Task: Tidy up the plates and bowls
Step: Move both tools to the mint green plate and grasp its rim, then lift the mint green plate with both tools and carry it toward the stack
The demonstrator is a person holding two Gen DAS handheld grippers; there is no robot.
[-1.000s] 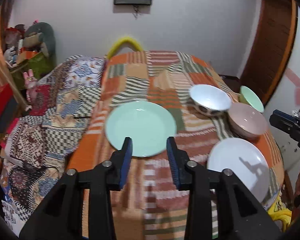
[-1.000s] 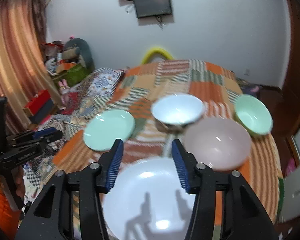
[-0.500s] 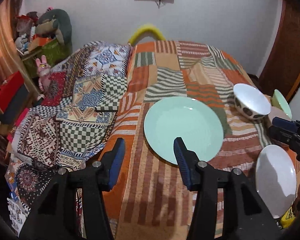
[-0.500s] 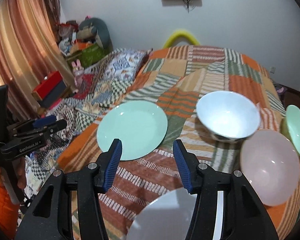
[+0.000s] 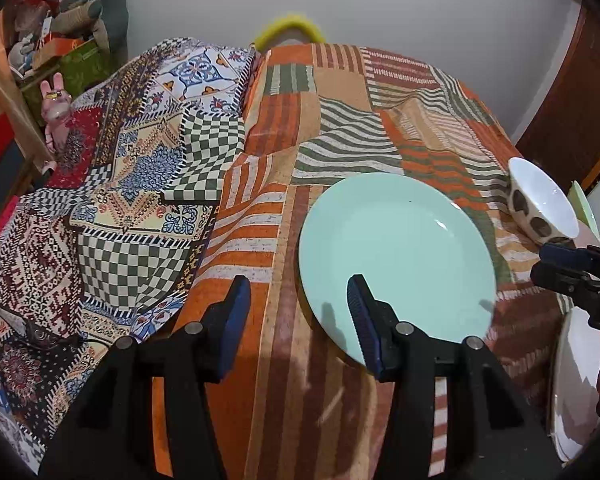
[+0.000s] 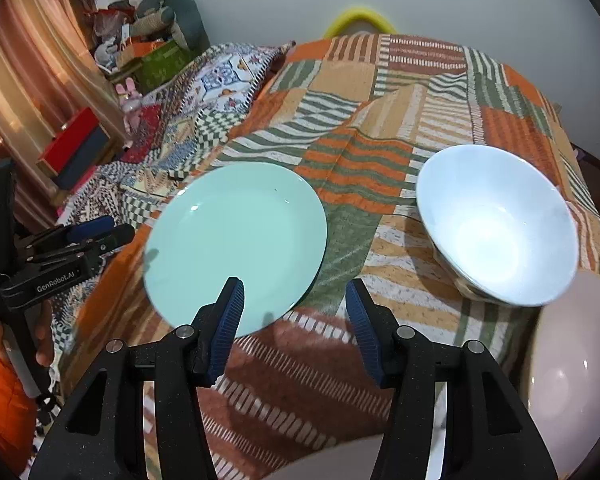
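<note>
A mint green plate (image 5: 396, 248) (image 6: 236, 236) lies flat on the orange patchwork blanket. My left gripper (image 5: 298, 304) hovers open over its near left rim, the right finger above the plate, nothing pressed. My right gripper (image 6: 296, 304) stands open over the plate's near right rim. To the right sit a white bowl (image 6: 496, 224) (image 5: 540, 204) with dark spots outside, a pink bowl (image 6: 572, 360) and a white plate (image 5: 576, 380). A green bowl's edge (image 5: 580, 204) peeks behind the white bowl. Each view shows the other gripper: right gripper (image 5: 544, 262), left gripper (image 6: 112, 229).
A patterned quilt (image 5: 132, 184) covers the left half of the bed. Stuffed toys and boxes (image 6: 156, 28) pile in the far left corner beside a red box (image 6: 72, 148) and a curtain. A yellow ring (image 5: 288, 28) stands at the far end. A wooden door (image 5: 572, 112) is at right.
Both grippers have come down and leftward toward the green plate, which now fills more of each view. The left jaws stand wider than a second ago.
</note>
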